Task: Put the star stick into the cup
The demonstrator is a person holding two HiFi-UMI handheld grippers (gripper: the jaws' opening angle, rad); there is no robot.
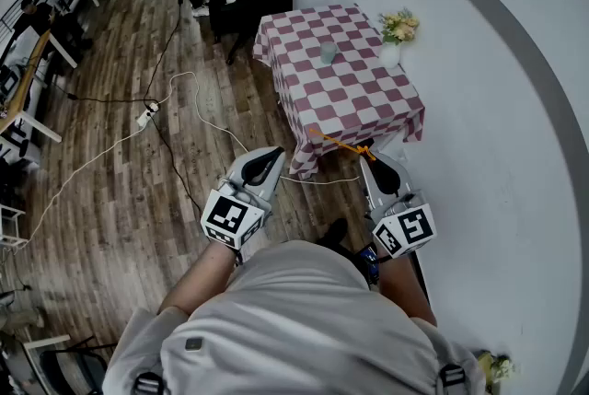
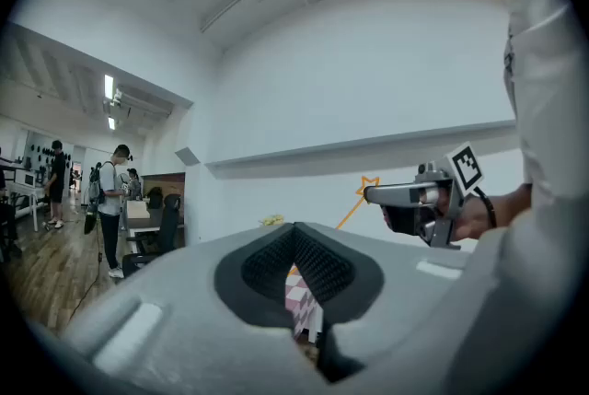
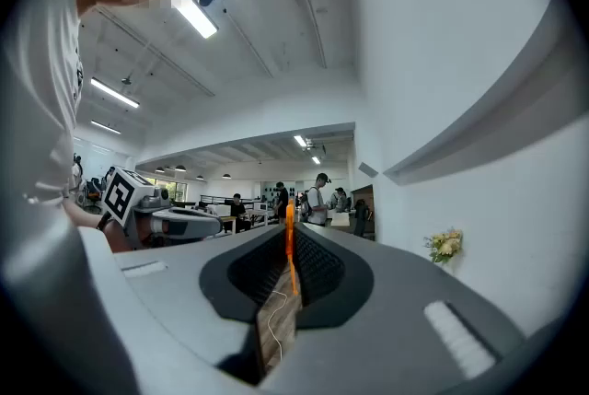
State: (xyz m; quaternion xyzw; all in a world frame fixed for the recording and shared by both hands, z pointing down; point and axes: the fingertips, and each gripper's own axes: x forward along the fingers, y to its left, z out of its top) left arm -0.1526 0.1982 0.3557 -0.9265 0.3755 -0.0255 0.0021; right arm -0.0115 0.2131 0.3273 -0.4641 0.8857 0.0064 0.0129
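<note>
The stick is picked up but not yet delivered, so this looks like the carry toward the table [image 1: 368,112]. The right gripper [image 1: 374,162], at lower centre-right of the head view, has its jaws pinched tight on the orange star stick [image 1: 339,143], which pokes out over the near table edge. The cup [image 1: 328,52] stands well apart, at upper centre. Next it likely needs closing in, then tipping the stick down into the cup's mouth. The left gripper [image 1: 269,156] is closed and empty.

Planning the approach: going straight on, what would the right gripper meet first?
Probably the near edge of the checkered table; the right gripper, shut on the star stick, points at it. Height is unclear.
</note>
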